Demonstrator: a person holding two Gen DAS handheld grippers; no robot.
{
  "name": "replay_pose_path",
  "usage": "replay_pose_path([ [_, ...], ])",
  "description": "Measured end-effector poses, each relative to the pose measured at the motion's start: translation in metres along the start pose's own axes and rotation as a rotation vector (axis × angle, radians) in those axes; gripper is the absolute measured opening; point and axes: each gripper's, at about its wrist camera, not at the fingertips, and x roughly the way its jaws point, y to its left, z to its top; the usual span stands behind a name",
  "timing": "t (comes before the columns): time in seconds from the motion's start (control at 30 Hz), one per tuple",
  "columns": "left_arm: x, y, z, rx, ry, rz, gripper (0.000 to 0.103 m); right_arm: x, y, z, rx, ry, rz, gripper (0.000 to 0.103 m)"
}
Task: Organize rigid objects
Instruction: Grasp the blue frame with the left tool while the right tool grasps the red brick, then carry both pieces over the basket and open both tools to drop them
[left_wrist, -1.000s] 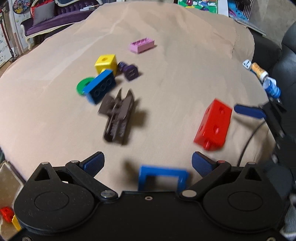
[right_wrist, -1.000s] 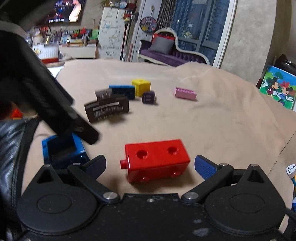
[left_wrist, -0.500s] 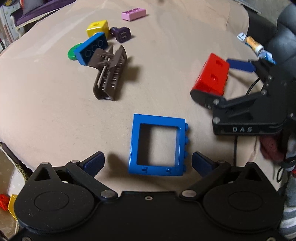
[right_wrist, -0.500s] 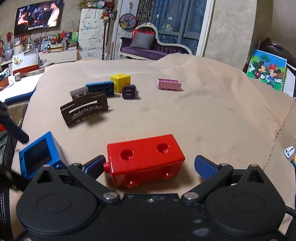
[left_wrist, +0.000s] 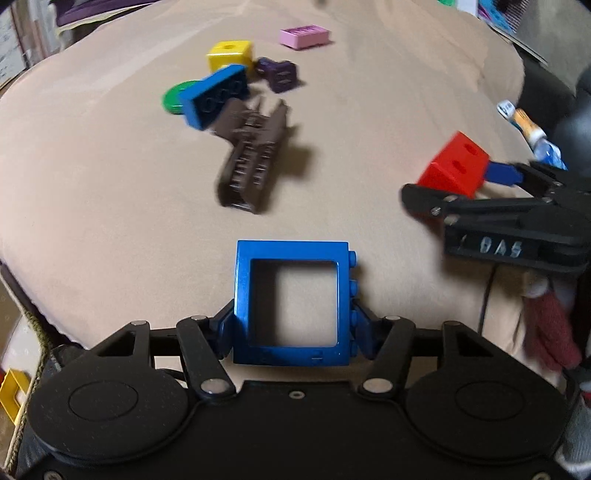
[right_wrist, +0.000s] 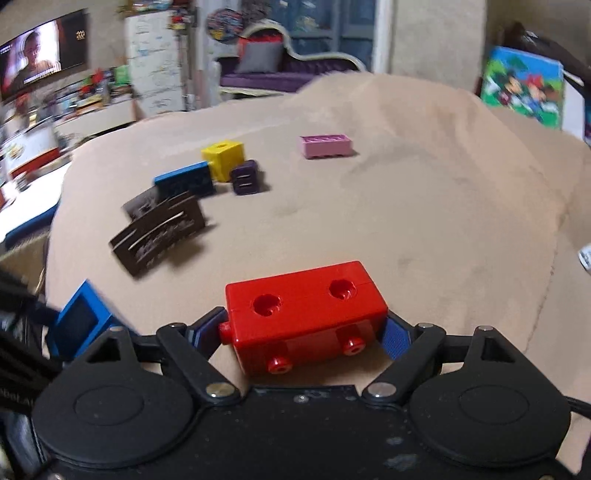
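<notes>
A blue window-frame brick (left_wrist: 291, 251) lies flat on the beige cloth, and it also shows at the left edge of the right wrist view (right_wrist: 79, 321). My left gripper (left_wrist: 295, 332) straddles its near half. The jaws are closing, and both pads touch the brick's sides. A red block (right_wrist: 306, 314) with two holes on top sits between the closing jaws of my right gripper (right_wrist: 303, 336), pads against its two ends. The left wrist view shows that red block (left_wrist: 458, 168) gripped at the right.
A brown hair claw (left_wrist: 253, 166) lies mid-cloth. Behind it are a blue brick (left_wrist: 214, 94), a green disc (left_wrist: 173, 98), a yellow cube (left_wrist: 231, 53), a purple piece (left_wrist: 280, 74) and a pink brick (left_wrist: 304, 37). The cloth (left_wrist: 92, 184) drops off at the left.
Both grippers stood wide open before. The left one came down over the blue frame and closed onto it. The right one closed onto the red block's ends.
</notes>
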Motion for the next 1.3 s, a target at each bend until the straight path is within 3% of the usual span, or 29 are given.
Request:
replay_pose_path([
  [0.13, -0.011, 0.019, 0.006, -0.072, -0.029, 0.032, 0.058, 0.006, -0.001, 0.021, 0.141, 0.098, -0.061, 0.085],
  [0.27, -0.029, 0.056, 0.009, -0.196, -0.058, 0.076, 0.058, -0.002, 0.022, 0.035, 0.143, 0.084, -0.076, 0.085],
  [0.43, -0.049, 0.12, 0.001, -0.388, -0.05, 0.163, 0.058, -0.008, 0.078, 0.059, 0.138, 0.078, 0.085, 0.085],
  [0.63, -0.079, 0.207, -0.031, -0.588, -0.046, 0.28, 0.058, 0.022, 0.169, 0.082, 0.112, 0.187, 0.254, 0.085],
  [0.87, -0.107, 0.277, -0.063, -0.757, -0.039, 0.411, 0.058, 0.059, 0.279, 0.094, 0.038, 0.322, 0.319, 0.085],
  [0.93, -0.106, 0.29, -0.072, -0.808, -0.022, 0.408, 0.058, 0.069, 0.306, 0.094, 0.024, 0.363, 0.325, 0.085],
  [1.03, -0.1, 0.304, -0.085, -0.891, 0.008, 0.341, 0.058, 0.076, 0.342, 0.095, -0.017, 0.395, 0.297, 0.085],
  [1.1, -0.099, 0.308, -0.087, -0.917, 0.013, 0.371, 0.058, 0.081, 0.363, 0.096, -0.042, 0.406, 0.285, 0.086],
  [1.17, -0.101, 0.312, -0.091, -0.942, 0.017, 0.393, 0.057, 0.082, 0.376, 0.096, -0.051, 0.408, 0.269, 0.086],
  [1.3, -0.099, 0.323, -0.098, -0.991, 0.024, 0.357, 0.059, 0.085, 0.384, 0.096, -0.058, 0.405, 0.27, 0.086],
])
